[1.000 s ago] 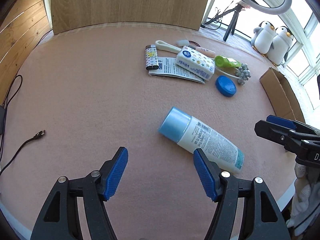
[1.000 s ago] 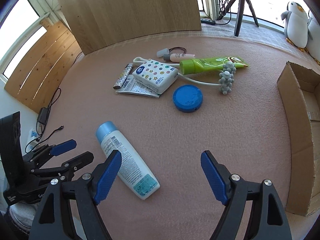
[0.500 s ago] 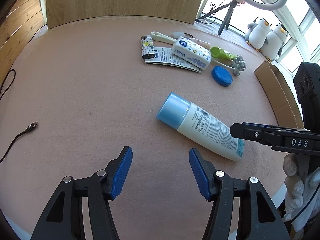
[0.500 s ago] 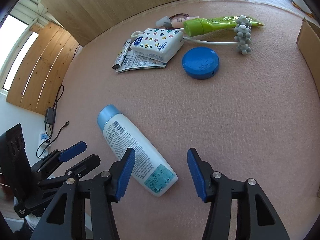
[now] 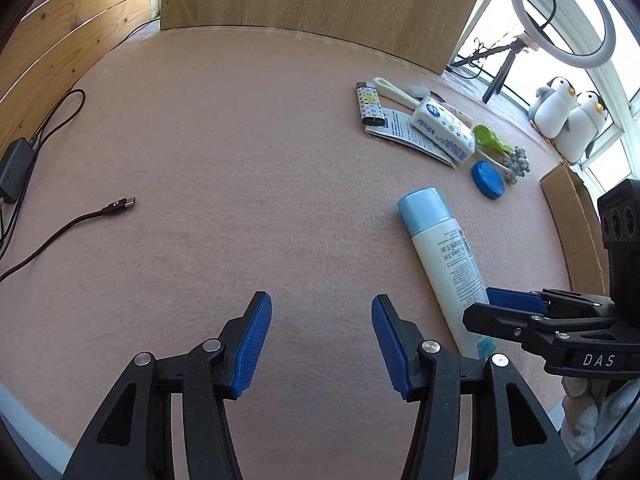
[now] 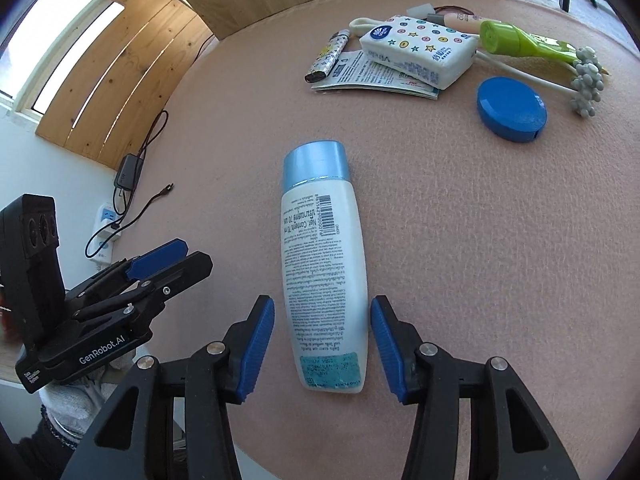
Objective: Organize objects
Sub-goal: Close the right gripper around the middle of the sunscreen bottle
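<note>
Lotion bottle (image 5: 444,264), white with a pale blue cap, lies flat on the pink felt worktop (image 5: 240,160) in the left wrist view, right of the left hand-held gripper (image 5: 321,344), whose blue pads stand apart over bare felt, holding nothing. The right hand-held gripper (image 5: 516,312) reaches in from the right edge at the bottle's lower end, its body marked "DAS". Farther back sit a patterned lighter (image 5: 370,104), a tissue pack (image 5: 442,130) reading "Vinda", a round blue tin (image 5: 486,179) and a green tube (image 5: 490,140). This view alone shows a ring light (image 5: 560,12) on a tripod, two plush penguins (image 5: 568,118) by the window, a cardboard box (image 5: 576,216) and a loose cable plug (image 5: 118,207) on the felt. Wood panels back the worktop.

From the right wrist view the lotion bottle (image 6: 324,268) lies lengthwise, its base between the open pads of the right hand-held gripper (image 6: 322,348), which flank it; whether they touch it I cannot tell. Its back label shows a barcode and "Net Content". The left hand-held gripper (image 6: 160,256) sits at left, marked "GenRobot.AI". Only here do a wall power strip (image 6: 106,220) and a folded leaflet (image 6: 376,78) under the tissue pack (image 6: 420,50) show clearly.
</note>
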Demonstrator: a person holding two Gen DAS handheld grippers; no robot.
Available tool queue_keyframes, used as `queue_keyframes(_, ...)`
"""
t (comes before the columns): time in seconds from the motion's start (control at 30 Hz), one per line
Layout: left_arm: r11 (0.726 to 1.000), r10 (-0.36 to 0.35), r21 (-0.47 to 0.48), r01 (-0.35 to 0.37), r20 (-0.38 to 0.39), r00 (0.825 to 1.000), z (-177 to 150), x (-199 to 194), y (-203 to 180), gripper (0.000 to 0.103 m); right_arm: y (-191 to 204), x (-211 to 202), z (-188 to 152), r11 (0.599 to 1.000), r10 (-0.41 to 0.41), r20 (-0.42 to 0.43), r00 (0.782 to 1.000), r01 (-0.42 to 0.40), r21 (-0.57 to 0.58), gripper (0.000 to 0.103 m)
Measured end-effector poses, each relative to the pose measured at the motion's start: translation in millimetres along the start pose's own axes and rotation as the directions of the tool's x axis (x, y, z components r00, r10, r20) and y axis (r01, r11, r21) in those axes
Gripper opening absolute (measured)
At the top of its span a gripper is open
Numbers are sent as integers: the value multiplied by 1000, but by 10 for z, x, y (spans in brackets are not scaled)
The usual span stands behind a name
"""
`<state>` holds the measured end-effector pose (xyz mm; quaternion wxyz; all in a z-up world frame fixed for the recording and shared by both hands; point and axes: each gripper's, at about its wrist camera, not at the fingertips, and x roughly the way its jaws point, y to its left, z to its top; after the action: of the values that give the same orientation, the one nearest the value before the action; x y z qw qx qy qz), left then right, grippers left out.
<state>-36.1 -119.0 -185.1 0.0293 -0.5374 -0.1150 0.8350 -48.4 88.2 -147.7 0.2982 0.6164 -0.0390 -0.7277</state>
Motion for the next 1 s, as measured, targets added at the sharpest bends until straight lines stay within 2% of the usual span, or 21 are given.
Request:
queue_keyframes(0.13,1000,-13,2,13,-17,1000,19,44,-87,64,-86,-167,-6,995,-94,62,994,93,18,57)
queue_keyframes(0.23,998,-18,61,20,-34,999,43,108,-280,70,-211,-257,35,990,-130,85,988,124,69,58)
queue_keyframes(0.4,992,-63,106,70,-72,995,88,244,-585,71,-263,-284,111,993,-92,79,993,85,87,58)
queue_keyframes(0.6,988,-120,91,128,-93,988,86,357,-722,71,-168,-116,210,998,-10,27,1000,9,70,58)
queue_keyframes(0.67,985,-138,88,147,-101,985,86,383,-752,68,-122,-37,218,998,17,-6,1000,-17,52,58)
queue_keyframes(0.83,978,-190,65,199,-115,975,95,425,-803,56,-81,79,227,999,15,-36,999,-14,40,57)
queue_keyframes(0.93,973,-217,49,224,-122,969,89,453,-822,49,-104,95,224,998,31,-40,999,-29,48,50)
queue_keyframes(1.0,973,-215,56,222,-117,970,83,463,-854,48,-108,93,219,998,43,-41,998,-41,49,45)
